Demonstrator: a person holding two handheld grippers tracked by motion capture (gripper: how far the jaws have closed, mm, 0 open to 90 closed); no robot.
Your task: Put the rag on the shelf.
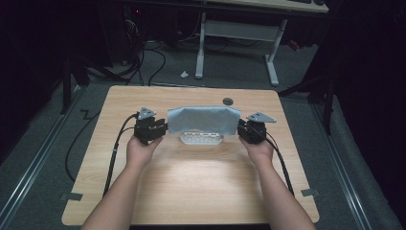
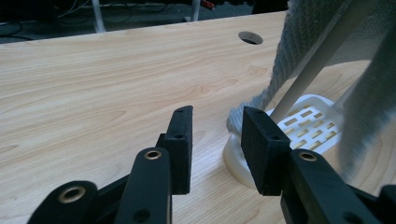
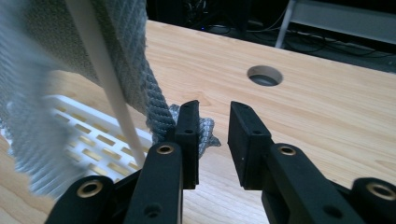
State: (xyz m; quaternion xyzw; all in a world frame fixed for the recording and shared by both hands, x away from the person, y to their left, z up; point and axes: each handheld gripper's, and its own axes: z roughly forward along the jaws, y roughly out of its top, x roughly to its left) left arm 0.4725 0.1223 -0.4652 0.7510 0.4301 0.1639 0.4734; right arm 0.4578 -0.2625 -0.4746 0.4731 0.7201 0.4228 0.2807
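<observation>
The grey towel (image 1: 203, 120) is hanging lengthwise across the table (image 1: 191, 182) over a white rack (image 1: 201, 139), both released grippers, left (image 1: 165, 128) and right (image 1: 240, 127), flanking its ends.

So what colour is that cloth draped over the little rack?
The textured woven cloth is pale grey-blue, clearest in the right gripper view.

Dim room, bright pool on table (image 1: 143, 100); near cloth (image 3: 28, 154) blurred
</observation>
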